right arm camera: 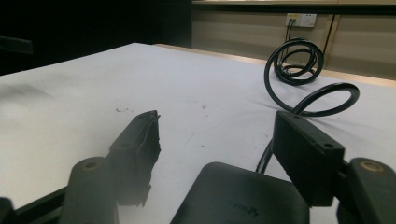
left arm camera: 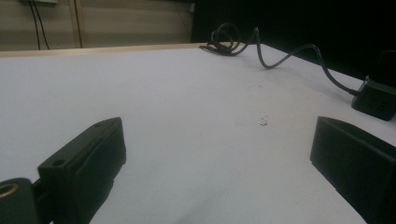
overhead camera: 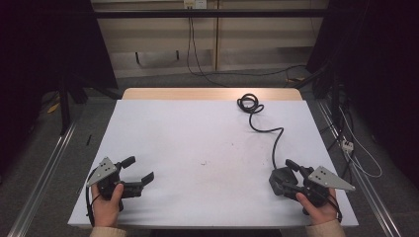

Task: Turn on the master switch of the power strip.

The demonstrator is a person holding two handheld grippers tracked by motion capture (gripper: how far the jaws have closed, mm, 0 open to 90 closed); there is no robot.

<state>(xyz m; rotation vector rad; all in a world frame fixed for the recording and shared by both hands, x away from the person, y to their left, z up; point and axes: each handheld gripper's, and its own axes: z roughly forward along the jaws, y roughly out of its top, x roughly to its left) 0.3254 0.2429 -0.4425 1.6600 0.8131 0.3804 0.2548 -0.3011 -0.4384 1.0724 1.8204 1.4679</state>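
A black power adapter (overhead camera: 277,181) lies near the front right corner of the white table (overhead camera: 197,133). Its black cable (overhead camera: 264,129) snakes toward the far edge and ends in a coil. My right gripper (overhead camera: 289,176) has a jaw on each side of the adapter; in the right gripper view the adapter (right arm camera: 238,196) sits low between the jaws of the gripper (right arm camera: 217,123), with a gap at the left jaw. My left gripper (overhead camera: 141,168) rests at the front left, open, with bare table between its jaws (left arm camera: 217,135).
The cable's coil (right arm camera: 299,60) lies near the table's far wooden edge. The left gripper view shows the adapter (left arm camera: 376,98) and cable (left arm camera: 280,58) at its right. Dark curtains flank the table, and loose cables run on the floor behind.
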